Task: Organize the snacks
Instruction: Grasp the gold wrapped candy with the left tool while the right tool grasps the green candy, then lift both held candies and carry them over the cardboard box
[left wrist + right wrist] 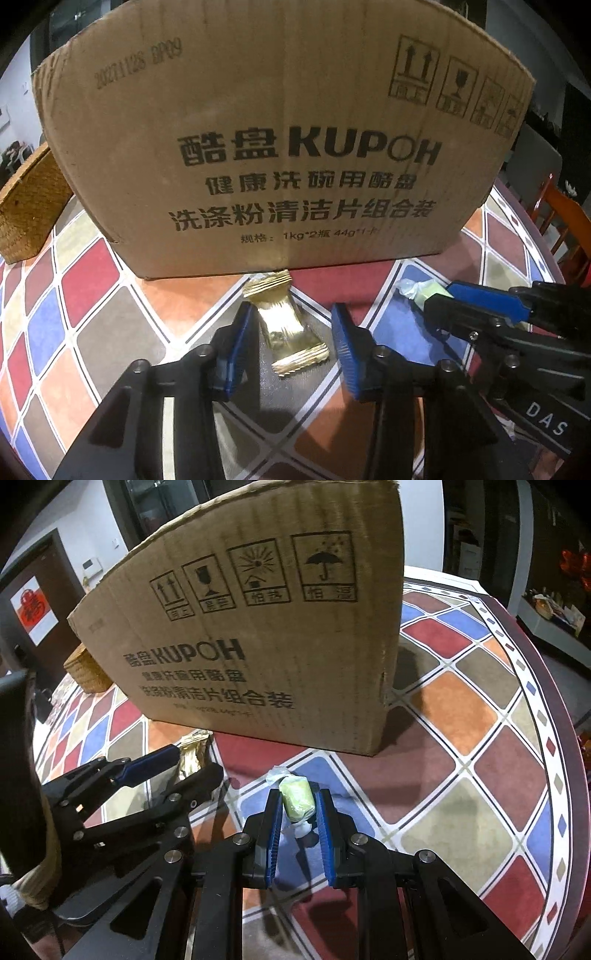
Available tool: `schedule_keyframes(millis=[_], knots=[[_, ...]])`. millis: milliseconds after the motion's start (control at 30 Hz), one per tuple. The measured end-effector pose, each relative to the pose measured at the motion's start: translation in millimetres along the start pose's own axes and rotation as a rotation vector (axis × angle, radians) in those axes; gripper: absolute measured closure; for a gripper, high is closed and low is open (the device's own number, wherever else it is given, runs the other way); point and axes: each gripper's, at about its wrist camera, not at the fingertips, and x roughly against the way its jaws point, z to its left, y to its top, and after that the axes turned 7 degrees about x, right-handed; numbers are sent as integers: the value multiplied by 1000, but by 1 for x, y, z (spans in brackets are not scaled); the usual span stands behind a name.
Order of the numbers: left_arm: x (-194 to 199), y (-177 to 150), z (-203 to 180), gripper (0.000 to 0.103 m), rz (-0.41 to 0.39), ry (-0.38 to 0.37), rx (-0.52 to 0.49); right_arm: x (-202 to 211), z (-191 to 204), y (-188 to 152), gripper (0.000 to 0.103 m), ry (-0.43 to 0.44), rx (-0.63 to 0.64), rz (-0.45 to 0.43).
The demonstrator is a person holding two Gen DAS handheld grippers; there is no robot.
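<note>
A gold-wrapped snack (pixel 284 325) lies on the patterned tablecloth just in front of the big cardboard box (pixel 280 129). My left gripper (pixel 291 314) straddles it with the jaws open; the left pad is close to the wrapper and the right pad stands clear of it. My right gripper (pixel 297 797) is shut on a pale green wrapped candy (pixel 295 799), whose twisted ends stick out front and back. In the left wrist view, the right gripper (pixel 439 297) and the green candy (pixel 424 291) are at the right. The left gripper (pixel 199 760) and gold snack (pixel 192 753) appear at the left of the right wrist view.
The cardboard box (pixel 258 646) stands tall right ahead of both grippers. A wicker basket (pixel 29 210) sits behind its left corner. The round table's checked cloth (pixel 480 709) spreads to the right of the box. A wooden chair (pixel 565 218) stands past the right edge.
</note>
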Motion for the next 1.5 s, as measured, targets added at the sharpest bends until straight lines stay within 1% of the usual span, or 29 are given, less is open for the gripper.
schedule_keyframes(millis=[67, 267, 367, 633, 1100, 1500], knots=[[0, 0, 3, 80, -1, -10, -6, 0, 0, -1, 83, -1, 0, 0], [4, -6, 9, 83, -7, -14, -1, -2, 7, -1, 83, 6, 0, 0], [8, -8, 12, 83, -13, -13, 1, 0, 10, -1, 83, 8, -2, -5], [33, -7, 15, 83, -47, -12, -1, 14, 18, 2, 83, 2, 5, -26], [78, -2, 17, 83, -99, -7, 5, 53, 40, 7, 83, -16, 15, -84], [118, 7, 18, 83, -161, -4, 9, 87, 55, 12, 83, -53, 19, -134]])
